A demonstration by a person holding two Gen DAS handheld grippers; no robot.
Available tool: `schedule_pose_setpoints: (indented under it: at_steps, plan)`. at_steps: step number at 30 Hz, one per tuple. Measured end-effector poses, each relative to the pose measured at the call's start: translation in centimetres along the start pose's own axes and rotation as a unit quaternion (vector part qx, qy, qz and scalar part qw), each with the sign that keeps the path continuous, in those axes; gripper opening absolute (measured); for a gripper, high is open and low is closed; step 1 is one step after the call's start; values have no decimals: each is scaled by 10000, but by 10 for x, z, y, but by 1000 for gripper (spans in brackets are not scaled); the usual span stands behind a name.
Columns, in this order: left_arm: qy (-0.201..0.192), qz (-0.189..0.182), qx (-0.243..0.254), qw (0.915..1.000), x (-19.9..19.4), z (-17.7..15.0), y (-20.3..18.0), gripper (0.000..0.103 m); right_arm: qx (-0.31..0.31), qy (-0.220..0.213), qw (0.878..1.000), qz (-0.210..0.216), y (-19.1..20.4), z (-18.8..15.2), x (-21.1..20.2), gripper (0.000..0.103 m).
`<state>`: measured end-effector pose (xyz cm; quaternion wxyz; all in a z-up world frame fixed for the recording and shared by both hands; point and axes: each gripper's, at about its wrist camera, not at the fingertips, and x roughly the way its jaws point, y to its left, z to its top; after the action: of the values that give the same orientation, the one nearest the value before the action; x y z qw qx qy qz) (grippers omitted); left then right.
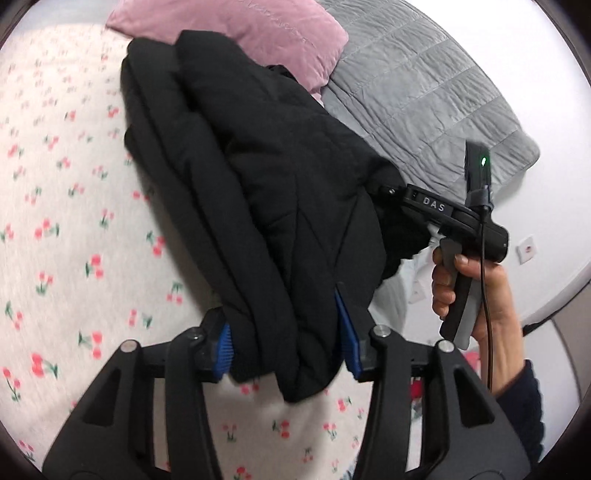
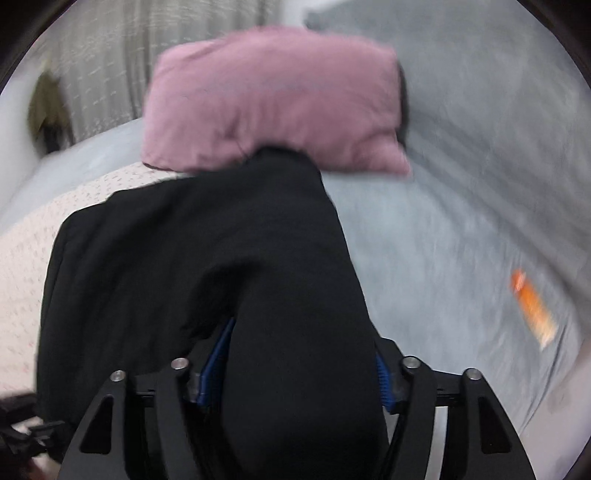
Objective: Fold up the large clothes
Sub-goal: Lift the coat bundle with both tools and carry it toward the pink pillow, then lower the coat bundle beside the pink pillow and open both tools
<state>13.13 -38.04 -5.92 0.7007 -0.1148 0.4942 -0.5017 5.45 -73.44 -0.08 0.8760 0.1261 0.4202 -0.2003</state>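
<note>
Both grippers hold the black padded jacket mid-fold, above the bed.

Left wrist view: the left gripper (image 1: 286, 345) has its blue-padded jaws closed partway on a thick bunched edge of the black quilted padded jacket (image 1: 258, 177), which stretches away from it toward the mauve velvet pillow (image 1: 258, 33), over the white cherry-print bedsheet (image 1: 62, 206); the right gripper (image 1: 397, 195) bites the jacket's edge on the side of the grey quilted blanket (image 1: 424, 85), its trigger squeezed by the right hand (image 1: 469, 291). Right wrist view, blurred: the right gripper's (image 2: 295, 369) jaws pinch a fat roll of the jacket (image 2: 207, 236), whose far end touches the pillow (image 2: 273, 99); an orange tube (image 2: 532, 306) lies on the blanket (image 2: 461, 184). Judging by this, a fold is being carried over; next, both held edges need lowering evenly onto the bedsheet and releasing together.
</note>
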Motion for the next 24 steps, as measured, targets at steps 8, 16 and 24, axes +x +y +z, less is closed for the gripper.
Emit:
schedule_pose_setpoints:
  at_steps: [8,16,24]
  plan:
    - [90,159,-95,9998,-7,-11,-14,52,80,-489,9976,-489,6,-23,-69,71]
    - [135,590,-20,9982,2,-19,-21,54,-592,-172,9959,-663,65,-39,-38,69]
    - [93,1002,588,9932,14,-26,-33,55,-305,-202,9972,-653,58,-76,-4,69]
